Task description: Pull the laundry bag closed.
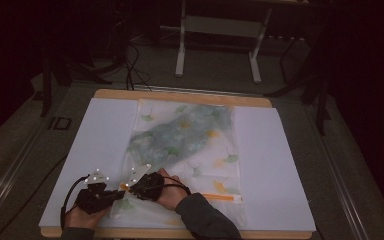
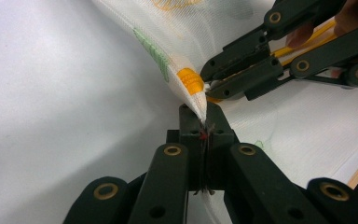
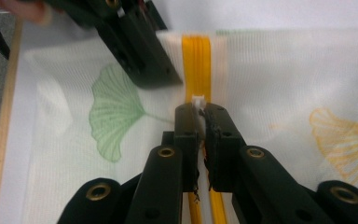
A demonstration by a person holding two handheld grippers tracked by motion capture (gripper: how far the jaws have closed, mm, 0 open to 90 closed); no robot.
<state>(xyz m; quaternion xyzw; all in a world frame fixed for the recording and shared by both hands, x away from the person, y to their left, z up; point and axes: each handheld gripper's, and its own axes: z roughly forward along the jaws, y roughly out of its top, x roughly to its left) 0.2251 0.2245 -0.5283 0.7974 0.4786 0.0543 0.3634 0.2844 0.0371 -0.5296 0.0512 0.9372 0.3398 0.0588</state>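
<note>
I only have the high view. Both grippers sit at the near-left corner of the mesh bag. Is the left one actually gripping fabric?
Observer: Yes. The left gripper is shut on a pinched fold of the mesh bag.
Operator: And the right?
Observer: The right gripper is shut on a small white zipper pull.
Operator: Which zipper?
Observer: The orange zipper, running straight ahead of its jaws.

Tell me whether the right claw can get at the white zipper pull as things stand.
Probably yes: the right claw already seems shut on the white zipper pull, while the left claw pinches the mesh bag beside it.
</note>
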